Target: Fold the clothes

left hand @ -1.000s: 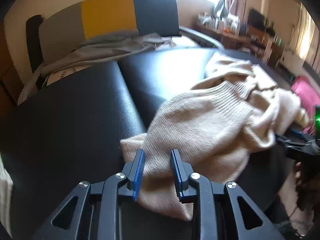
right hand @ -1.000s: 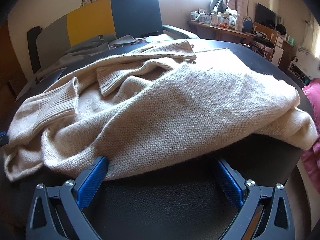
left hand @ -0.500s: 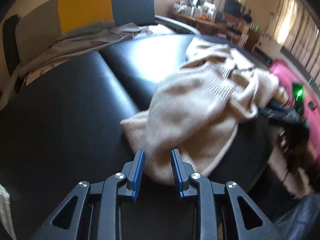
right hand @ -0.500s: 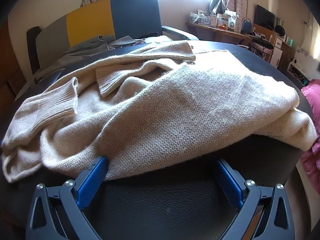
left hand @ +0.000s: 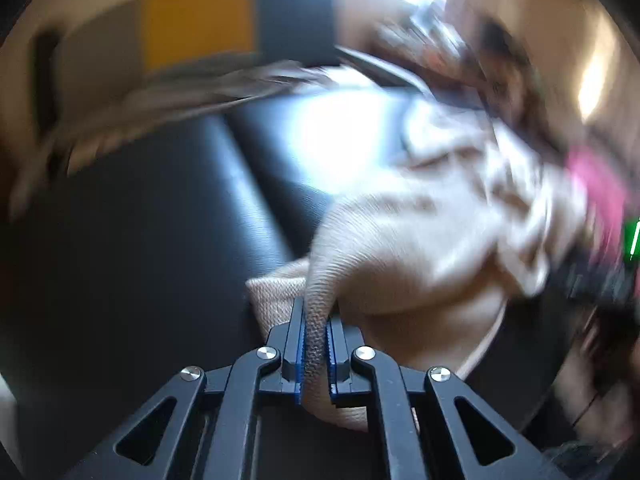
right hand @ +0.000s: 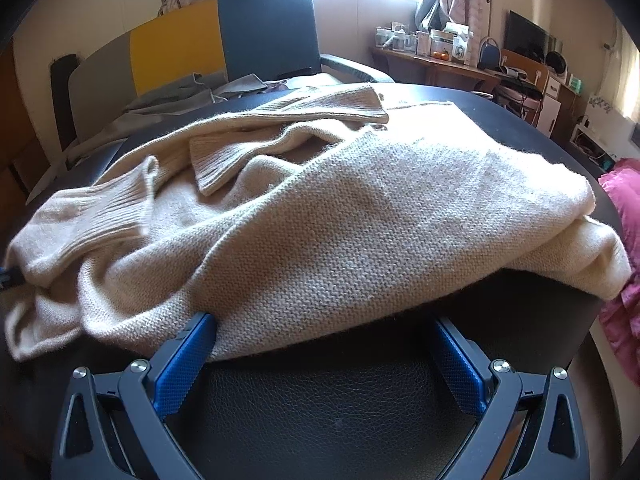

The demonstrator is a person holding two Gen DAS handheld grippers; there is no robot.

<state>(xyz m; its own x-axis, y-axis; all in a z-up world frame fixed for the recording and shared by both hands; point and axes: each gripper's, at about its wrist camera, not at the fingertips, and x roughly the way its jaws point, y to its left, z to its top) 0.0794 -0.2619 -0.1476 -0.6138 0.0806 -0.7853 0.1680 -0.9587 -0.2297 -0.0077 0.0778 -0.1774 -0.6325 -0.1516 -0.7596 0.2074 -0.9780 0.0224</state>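
My left claw (left hand: 316,344) had just been closing, and its 2 blue pads were pinched tight on a fold of the beige sweater (left hand: 420,240), right at the garment's near left end. That view was pretty smeared, so I couldn't make out much detail past the pinch. The knit rose out of the pads and spread away to the right over the black padded table (left hand: 140,240).

From the right side the sweater (right hand: 340,220) lay bunched in a loose heap across most of the table (right hand: 340,412), with a ribbed cuff (right hand: 100,216) at the left end and another ribbed band (right hand: 224,152) folded up near the middle. A third ribbed edge lay further back. My right claw (right hand: 320,336) sat wide open at the near hem, gripping nothing: the left pad touched the edge of the knit and the right pad stood clear, with bare table between them.

Behind the table there was a chair (right hand: 224,40) with grey, yellow and blue panels, and some grey cloth (right hand: 188,88) draped on it. Something pink (right hand: 624,220) hung off to the far right.
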